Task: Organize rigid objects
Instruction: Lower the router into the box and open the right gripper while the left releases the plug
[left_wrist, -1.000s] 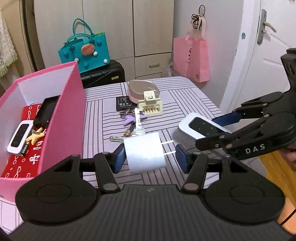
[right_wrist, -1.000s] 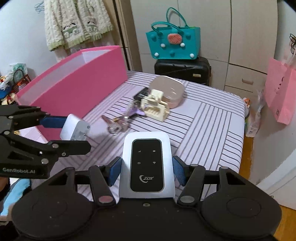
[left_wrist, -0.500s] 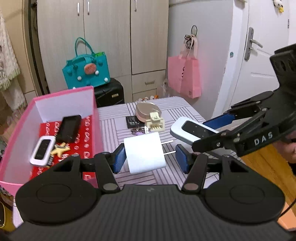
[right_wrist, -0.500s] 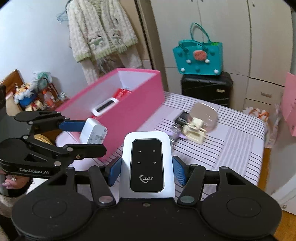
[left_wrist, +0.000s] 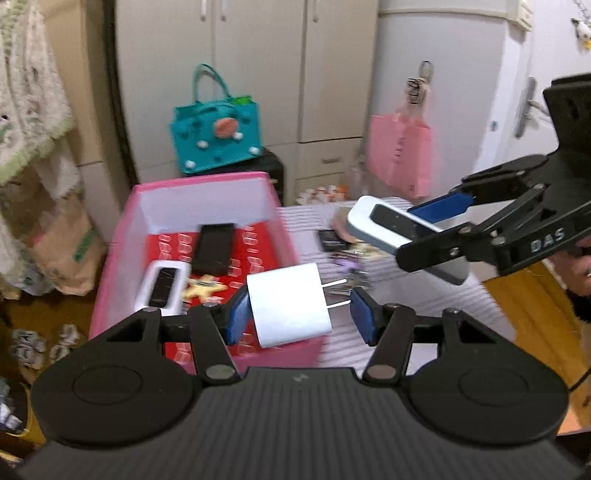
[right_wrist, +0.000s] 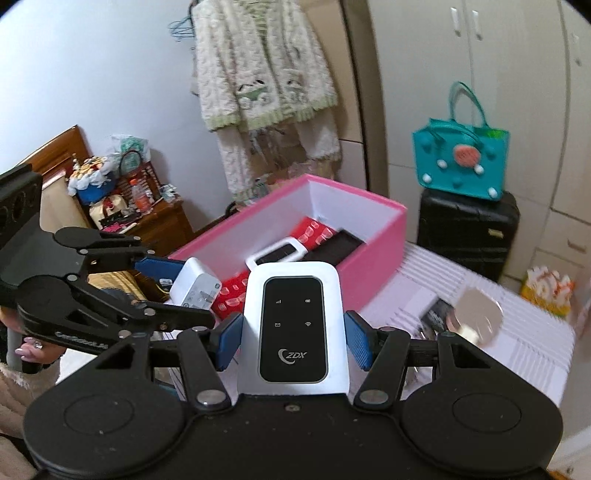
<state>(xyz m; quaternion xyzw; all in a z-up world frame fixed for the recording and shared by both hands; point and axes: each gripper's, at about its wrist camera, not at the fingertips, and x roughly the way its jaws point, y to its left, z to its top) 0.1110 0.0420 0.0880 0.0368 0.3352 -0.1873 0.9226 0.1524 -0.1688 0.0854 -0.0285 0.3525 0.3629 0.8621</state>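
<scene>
My left gripper (left_wrist: 300, 316) is shut on a white charger plug (left_wrist: 288, 304), prongs pointing right, held in the air over the near right corner of the pink box (left_wrist: 207, 181). My right gripper (right_wrist: 293, 339) is shut on a white pocket router (right_wrist: 293, 328) with a black face, above the striped table just right of the box (right_wrist: 369, 236). In the left wrist view the right gripper (left_wrist: 424, 232) and its router (left_wrist: 373, 221) hang at the right. Inside the box lie a black device (left_wrist: 214, 247), a white device (left_wrist: 162, 284) and a yellow star (left_wrist: 203, 290).
Keys, a black card (left_wrist: 330, 240) and a round compact (right_wrist: 476, 306) lie blurred on the striped tablecloth (left_wrist: 406, 306). Behind it, a teal bag (right_wrist: 461, 162) sits on a black suitcase (right_wrist: 465, 229). A pink bag (left_wrist: 400, 155) hangs by the door. A person's hand (right_wrist: 29, 350) holds the left gripper.
Both grippers have risen and swung left toward the pink box, each keeping its object. The box's inside has come into view and the table items have dropped back.
</scene>
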